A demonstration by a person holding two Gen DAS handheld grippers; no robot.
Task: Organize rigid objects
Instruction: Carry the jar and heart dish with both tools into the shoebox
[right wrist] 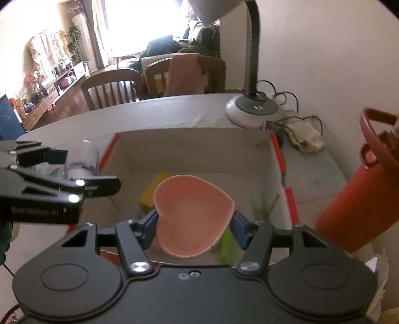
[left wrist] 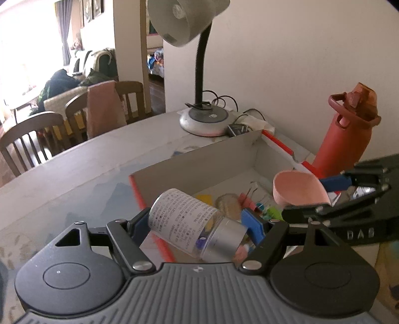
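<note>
Clear bottle (left wrist: 197, 224), printed label, silver cap, pink heart-shaped dish (right wrist: 193, 219)

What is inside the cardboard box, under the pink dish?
Inside the box, a yellow item and green pieces show. The pink heart-shaped dish, held by the right gripper, covers the rest.

Daylight from blown-out window (right wrist: 139, 27) at rear; same glare whitens far left of left wrist view. Room beyond bright, near wall evenly lit, soft. Pale grey worktop (left wrist: 82, 174) carries faint sheen, weak shadows only. Grey dome-shaded desk lamp (left wrist: 184, 22) appears unlit. Heavy fisheye bending, dark corner vignette in both views. Motion blur on green items inside red-edged cardboard box (right wrist: 189, 152); clear labelled plastic bottle (left wrist: 189, 221) fairly sharp.
</note>
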